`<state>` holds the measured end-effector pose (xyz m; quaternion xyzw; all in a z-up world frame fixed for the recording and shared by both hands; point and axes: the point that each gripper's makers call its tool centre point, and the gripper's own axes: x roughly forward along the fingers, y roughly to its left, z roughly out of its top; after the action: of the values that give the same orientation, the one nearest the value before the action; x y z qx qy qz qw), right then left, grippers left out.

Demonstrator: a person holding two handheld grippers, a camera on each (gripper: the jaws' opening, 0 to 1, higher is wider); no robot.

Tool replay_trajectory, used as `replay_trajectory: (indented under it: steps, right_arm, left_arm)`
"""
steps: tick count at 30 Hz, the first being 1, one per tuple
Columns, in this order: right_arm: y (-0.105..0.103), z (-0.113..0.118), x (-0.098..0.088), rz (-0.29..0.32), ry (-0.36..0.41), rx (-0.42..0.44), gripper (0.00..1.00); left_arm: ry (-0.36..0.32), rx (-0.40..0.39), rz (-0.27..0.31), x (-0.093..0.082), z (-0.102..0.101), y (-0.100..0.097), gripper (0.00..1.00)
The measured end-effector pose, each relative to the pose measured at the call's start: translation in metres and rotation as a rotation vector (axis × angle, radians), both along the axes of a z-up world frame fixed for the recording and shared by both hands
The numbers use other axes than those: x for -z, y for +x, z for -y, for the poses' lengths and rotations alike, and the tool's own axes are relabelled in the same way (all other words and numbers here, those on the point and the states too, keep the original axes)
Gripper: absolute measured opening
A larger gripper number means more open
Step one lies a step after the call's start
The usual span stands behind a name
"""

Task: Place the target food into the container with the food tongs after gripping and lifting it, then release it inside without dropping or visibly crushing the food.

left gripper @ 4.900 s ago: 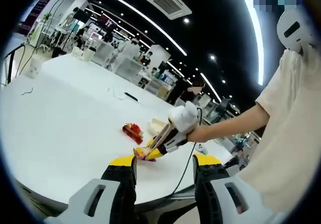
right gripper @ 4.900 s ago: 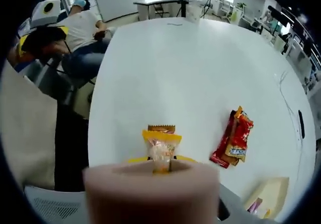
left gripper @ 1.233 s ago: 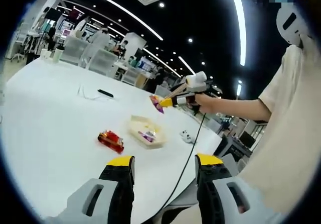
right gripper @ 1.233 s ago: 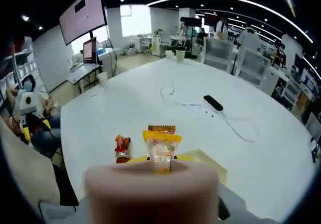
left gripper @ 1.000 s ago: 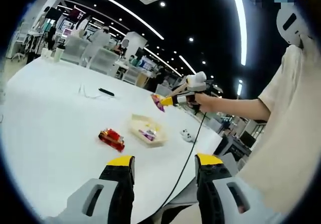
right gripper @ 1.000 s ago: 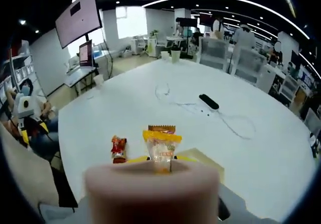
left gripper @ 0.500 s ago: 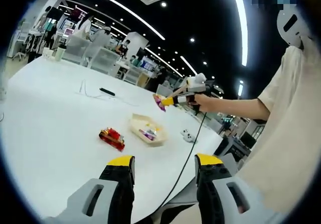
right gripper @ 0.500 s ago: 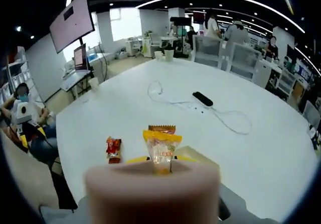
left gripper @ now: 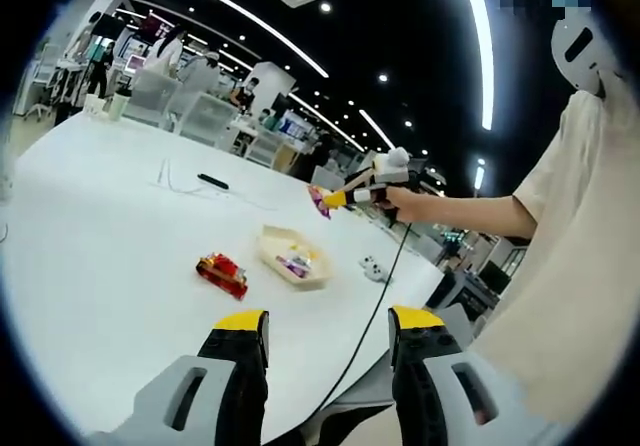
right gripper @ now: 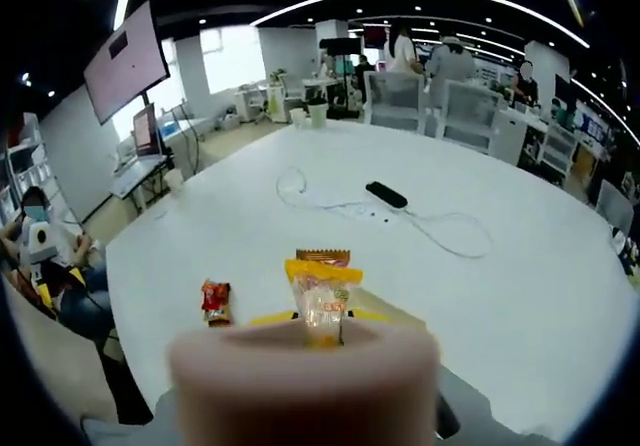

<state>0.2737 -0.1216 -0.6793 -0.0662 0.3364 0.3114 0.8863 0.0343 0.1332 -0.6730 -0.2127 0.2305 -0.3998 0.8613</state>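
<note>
Left gripper [left gripper: 325, 338] is idle at 6 o'clock of its view, jaws spread wide, nothing between them. Left to right on the white table [left gripper: 90, 226] there: red snack pack [left gripper: 222, 273], then the shallow cream container [left gripper: 291, 256] with a small wrapped item already inside, then your right gripper [left gripper: 385, 184] up at 1 o'clock, well above the container.

Right gripper view: the food tongs [right gripper: 303, 376] are pinched on a yellow-orange wrapped candy [right gripper: 322, 299], held by its lower end, pack upright. Whether the right gripper's own jaws are closed, I can't tell — the tong end blocks them.

Handling, my read: the candy is light, the film wrapper crinkly and slick, the contents probably crushable. Keep the pinch on the sealed edge, not the filled middle; light squeeze only.

Table is smooth, flat and mostly bare; a black remote [right gripper: 386, 195] and white cable [right gripper: 440, 228] lie far off at 12 o'clock. Open office behind.
</note>
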Motion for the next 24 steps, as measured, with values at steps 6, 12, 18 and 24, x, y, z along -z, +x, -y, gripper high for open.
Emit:
replay_trajectory:
  steps: [6, 12, 18, 24]
  right_arm:
    - [0.004, 0.007, -0.002, -0.005, 0.039, 0.035, 0.17]
    - [0.003, 0.009, -0.003, -0.008, 0.042, 0.044, 0.18]
    - [0.003, 0.011, -0.002, -0.009, 0.034, 0.042, 0.18]
    - [0.003, 0.01, -0.004, 0.002, 0.036, 0.04, 0.19]
  left_arm:
    - [-0.002, -0.001, -0.001, 0.0, 0.001, 0.001, 0.48]
    - [-0.002, 0.006, -0.001, 0.001, 0.002, 0.001, 0.48]
    - [-0.005, 0.007, 0.002, 0.0, 0.002, 0.002, 0.48]
    - [-0.006, 0.007, -0.001, 0.001, 0.003, 0.0, 0.48]
